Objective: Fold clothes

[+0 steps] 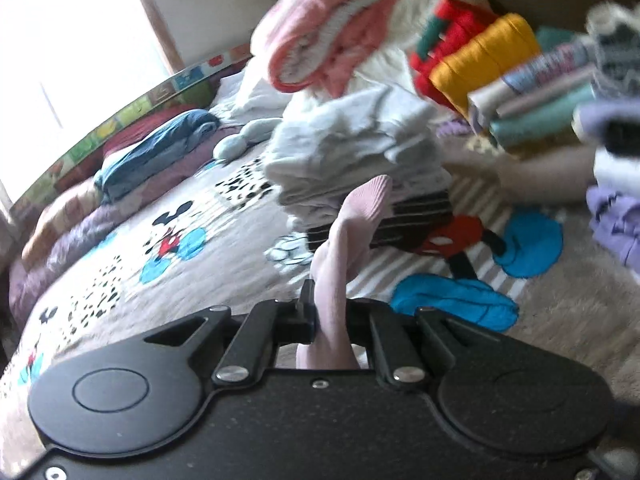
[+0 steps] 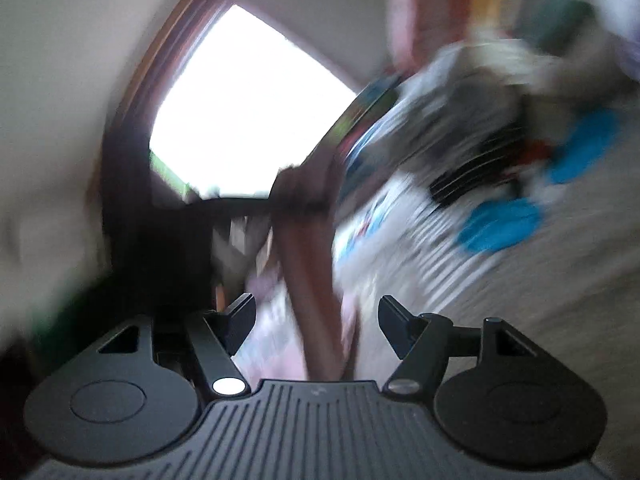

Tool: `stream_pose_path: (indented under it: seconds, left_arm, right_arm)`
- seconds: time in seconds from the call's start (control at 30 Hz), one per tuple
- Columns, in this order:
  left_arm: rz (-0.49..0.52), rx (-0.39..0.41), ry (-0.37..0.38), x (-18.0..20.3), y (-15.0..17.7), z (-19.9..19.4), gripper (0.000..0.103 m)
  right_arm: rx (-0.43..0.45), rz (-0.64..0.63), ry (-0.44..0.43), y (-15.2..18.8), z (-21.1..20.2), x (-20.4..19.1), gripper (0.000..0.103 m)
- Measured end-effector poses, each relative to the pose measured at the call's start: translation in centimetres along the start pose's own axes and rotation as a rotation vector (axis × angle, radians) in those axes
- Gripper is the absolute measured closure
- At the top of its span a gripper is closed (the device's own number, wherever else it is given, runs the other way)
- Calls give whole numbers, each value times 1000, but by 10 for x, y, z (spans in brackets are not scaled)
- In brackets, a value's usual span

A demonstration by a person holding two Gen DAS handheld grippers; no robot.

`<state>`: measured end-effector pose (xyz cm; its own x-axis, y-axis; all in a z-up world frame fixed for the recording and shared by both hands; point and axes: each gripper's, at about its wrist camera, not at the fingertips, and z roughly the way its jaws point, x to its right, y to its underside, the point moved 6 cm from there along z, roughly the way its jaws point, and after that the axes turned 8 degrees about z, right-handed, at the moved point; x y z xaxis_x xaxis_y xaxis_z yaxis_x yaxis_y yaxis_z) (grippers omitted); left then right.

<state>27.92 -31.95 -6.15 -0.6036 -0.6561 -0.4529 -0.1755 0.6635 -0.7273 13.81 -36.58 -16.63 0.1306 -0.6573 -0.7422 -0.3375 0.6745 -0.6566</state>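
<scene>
Laundry covers the far part of the bed: a pile of white clothes [image 1: 360,148] sits on a black striped garment [image 1: 404,220], a pink folded piece [image 1: 320,36] lies on top behind it, and a row of rolled and folded items, among them a yellow one [image 1: 484,56], stands at the right. These finished pieces are probably kept at the back so that the near part of the cartoon-print bedspread [image 1: 132,252] stays free as a working surface.

The left gripper [image 1: 328,312] is closed on a pale pink ribbed garment [image 1: 352,232], which seems to be a sock or a thin sleeve. The cloth passes between the two fingers and rises up in front of the camera, so it is lifted off the bedspread, not lying on it. Such a hold near one end would let the rest hang straight for folding.

The right wrist view is strongly blurred. The right gripper [image 2: 318,320] has its fingers wide apart, and nothing is clamped between them. A reddish-brown strip [image 2: 308,280] runs through the gap, but what it is cannot be told.
</scene>
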Motion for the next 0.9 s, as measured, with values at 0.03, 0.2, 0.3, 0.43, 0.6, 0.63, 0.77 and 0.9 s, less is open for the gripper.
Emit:
stream_pose_path:
  seconds: [0.03, 0.2, 0.3, 0.43, 0.6, 0.63, 0.77, 0.9]
  left_arm:
    - [-21, 6, -4, -8, 2, -4, 98]
    - [-103, 34, -25, -42, 16, -31, 98]
    - [-128, 47, -33, -58, 25, -45, 99]
    - [-155, 67, -39, -75, 37, -61, 99]
    - [-202, 78, -53, -99, 54, -73, 98]
    - [-213, 79, -56, -104, 57, -75, 98]
    - [-282, 74, -56, -129, 81, -81, 98]
    - [-350, 74, -50, -152, 105, -87, 98]
  right_arm:
    - [-61, -89, 41, 14, 12, -11, 35]
    - [-227, -318, 147, 63, 40, -31, 38]
    - [-264, -402, 188, 82, 42, -35, 40]
    - [-274, -498, 222, 95, 43, -44, 40]
    - [-268, -620, 268, 107, 45, -52, 41]
    - [-268, -649, 275, 110, 45, -55, 41]
    - [-261, -727, 290, 115, 47, -59, 42]
    - [-257, -774, 296, 119, 46, -62, 42]
